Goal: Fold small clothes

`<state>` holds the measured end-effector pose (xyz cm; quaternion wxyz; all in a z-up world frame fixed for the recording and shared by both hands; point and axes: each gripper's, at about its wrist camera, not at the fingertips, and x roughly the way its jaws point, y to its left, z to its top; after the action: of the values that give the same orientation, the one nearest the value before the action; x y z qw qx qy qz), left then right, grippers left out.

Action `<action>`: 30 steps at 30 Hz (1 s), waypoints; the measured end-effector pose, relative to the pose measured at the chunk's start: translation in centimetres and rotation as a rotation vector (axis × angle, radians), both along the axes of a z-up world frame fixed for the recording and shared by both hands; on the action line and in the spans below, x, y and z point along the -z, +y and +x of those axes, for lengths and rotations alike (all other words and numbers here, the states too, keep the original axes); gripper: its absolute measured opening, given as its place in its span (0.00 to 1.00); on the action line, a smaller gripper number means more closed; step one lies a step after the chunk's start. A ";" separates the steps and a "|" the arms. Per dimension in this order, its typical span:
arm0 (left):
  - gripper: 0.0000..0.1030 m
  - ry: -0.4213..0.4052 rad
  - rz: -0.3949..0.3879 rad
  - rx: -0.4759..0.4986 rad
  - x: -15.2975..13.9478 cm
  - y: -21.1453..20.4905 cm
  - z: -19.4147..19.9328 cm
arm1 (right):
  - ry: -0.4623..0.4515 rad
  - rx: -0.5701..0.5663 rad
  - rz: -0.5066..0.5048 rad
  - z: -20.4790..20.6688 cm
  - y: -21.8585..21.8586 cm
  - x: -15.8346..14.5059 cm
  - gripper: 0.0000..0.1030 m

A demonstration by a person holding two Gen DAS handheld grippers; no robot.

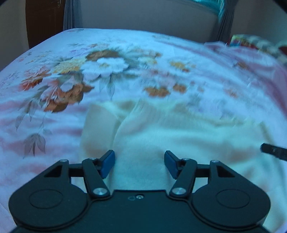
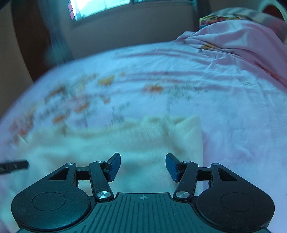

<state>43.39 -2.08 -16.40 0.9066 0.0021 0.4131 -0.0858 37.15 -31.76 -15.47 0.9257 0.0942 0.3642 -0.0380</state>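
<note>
A small cream-white garment (image 1: pixel 175 136) lies spread on a floral bedsheet (image 1: pixel 89 71). My left gripper (image 1: pixel 139 164) is open, its blue pads just above the garment's left part. The garment also shows in the right wrist view (image 2: pixel 111 143), with a folded corner at its right end (image 2: pixel 190 129). My right gripper (image 2: pixel 143 166) is open over the garment's right part. A dark tip of the right gripper shows at the right edge of the left wrist view (image 1: pixel 272 150); the left one's tip shows at the left edge of the right wrist view (image 2: pixel 14 165). Both views are blurred.
A pink blanket (image 2: pixel 242 41) is heaped at the far right of the bed, with a colourful cloth (image 2: pixel 215 17) behind it. A beige wall (image 1: pixel 143 18) and grey curtains (image 1: pixel 71 14) lie beyond the bed. The sheet (image 2: pixel 233 107) spreads around the garment.
</note>
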 end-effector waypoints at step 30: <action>0.80 -0.020 0.065 -0.024 1.0 -1.5 1.4 | -0.020 0.036 -0.159 0.9 0.4 0.4 0.75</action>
<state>44.79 -3.54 -17.42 0.9111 0.0274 0.4066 -0.0614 38.08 -31.36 -15.84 0.9330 0.0274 0.3492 -0.0826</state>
